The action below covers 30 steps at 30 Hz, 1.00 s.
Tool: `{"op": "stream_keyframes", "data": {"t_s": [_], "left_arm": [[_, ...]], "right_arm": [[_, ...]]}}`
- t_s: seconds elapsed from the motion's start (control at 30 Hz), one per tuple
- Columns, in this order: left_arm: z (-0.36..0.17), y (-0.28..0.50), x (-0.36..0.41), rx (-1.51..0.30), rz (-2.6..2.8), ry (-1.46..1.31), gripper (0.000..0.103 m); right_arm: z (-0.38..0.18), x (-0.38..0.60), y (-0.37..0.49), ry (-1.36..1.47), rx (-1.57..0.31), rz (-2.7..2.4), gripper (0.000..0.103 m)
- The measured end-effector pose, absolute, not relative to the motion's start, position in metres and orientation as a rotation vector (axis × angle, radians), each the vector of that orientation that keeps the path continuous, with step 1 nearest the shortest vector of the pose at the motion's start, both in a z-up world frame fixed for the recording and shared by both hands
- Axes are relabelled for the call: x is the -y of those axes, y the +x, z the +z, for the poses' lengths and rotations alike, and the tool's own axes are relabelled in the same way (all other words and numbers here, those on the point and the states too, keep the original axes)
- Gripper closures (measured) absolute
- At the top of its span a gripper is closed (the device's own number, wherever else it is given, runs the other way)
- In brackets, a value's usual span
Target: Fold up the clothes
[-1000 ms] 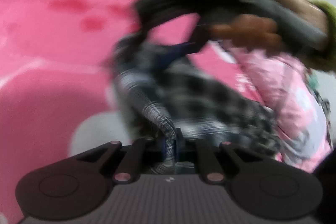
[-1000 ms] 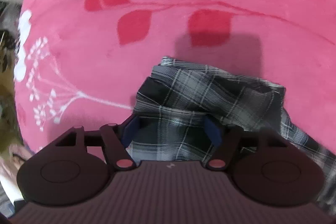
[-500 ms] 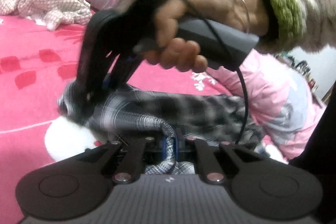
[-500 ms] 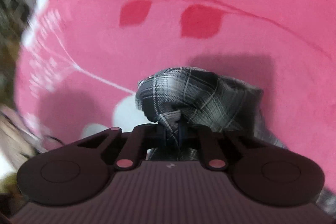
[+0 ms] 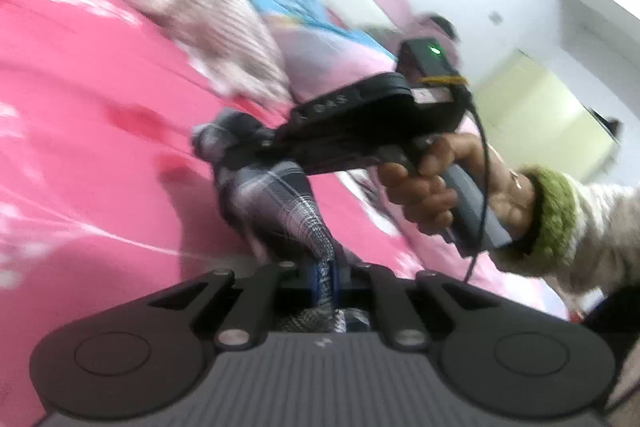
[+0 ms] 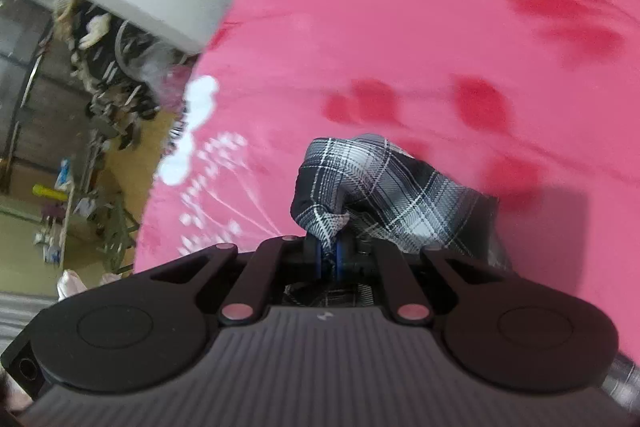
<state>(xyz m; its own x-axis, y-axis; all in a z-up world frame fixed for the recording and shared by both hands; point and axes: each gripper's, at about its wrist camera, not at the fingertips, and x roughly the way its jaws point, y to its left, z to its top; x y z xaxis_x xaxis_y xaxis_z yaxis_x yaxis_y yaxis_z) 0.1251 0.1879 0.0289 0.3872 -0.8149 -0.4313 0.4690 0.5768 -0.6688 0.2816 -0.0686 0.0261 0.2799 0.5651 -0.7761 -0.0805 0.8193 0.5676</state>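
Both tongs, left (image 5: 327, 277) and right (image 6: 328, 254), are clamped on bunched edges of a plaid shirt (image 6: 384, 195), which hangs between them above a pink bed (image 6: 400, 39). The cloth looks light, soft and limp, likely to sag and twist; hems or corners offer the surest hold.

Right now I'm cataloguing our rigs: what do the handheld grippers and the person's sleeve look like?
The right gripper is a black pistol-shaped body with a grey handle, a lit green indicator and a black cable. The left gripper shows blue finger pads, black linkages and a ribbed grey front. The sleeve is cream knit with a fuzzy green cuff.
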Motion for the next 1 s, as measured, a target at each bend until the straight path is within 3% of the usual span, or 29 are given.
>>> {"op": "stream_keyframes", "data": {"t_s": [0.17, 0.3, 0.37, 0.4, 0.43, 0.5, 0.6, 0.7, 0.9, 1.0], "left_arm": [[0.04, 0.136, -0.256, -0.799, -0.66, -0.502, 0.096], [0.018, 0.154, -0.298, -0.982, -0.413, -0.501, 0.094], [-0.002, 0.163, -0.313, -1.091, -0.31, -0.525, 0.088], [-0.011, 0.164, -0.32, -1.121, -0.272, -0.556, 0.077], [-0.015, 0.165, -0.325, -1.138, -0.247, -0.592, 0.07], [-0.01, 0.164, -0.329, -1.128, -0.245, -0.626, 0.065], [0.008, 0.167, -0.326, -1.089, -0.274, -0.619, 0.043], [0.027, 0.165, -0.319, -1.057, -0.277, -0.552, 0.036], [0.045, 0.163, -0.291, -1.025, -0.243, -0.391, 0.032], [0.055, 0.163, -0.262, -1.025, -0.286, -0.278, 0.029]], "right_arm": [[0.027, -0.022, 0.324, 0.39, -1.21, 0.582, 0.098], [-0.011, -0.093, 0.35, 0.284, -1.314, 0.575, 0.093], [-0.027, -0.104, 0.355, 0.271, -1.373, 0.549, 0.088], [-0.035, -0.109, 0.357, 0.265, -1.402, 0.536, 0.083], [-0.029, -0.103, 0.357, 0.288, -1.395, 0.559, 0.082], [-0.008, -0.079, 0.352, 0.333, -1.351, 0.6, 0.074], [0.032, -0.021, 0.318, 0.365, -1.239, 0.593, 0.059], [0.07, 0.042, 0.272, 0.381, -1.125, 0.559, 0.055], [0.138, 0.157, 0.158, 0.371, -0.881, 0.438, 0.016], [0.145, 0.192, 0.088, 0.385, -0.781, 0.329, 0.008]]}}
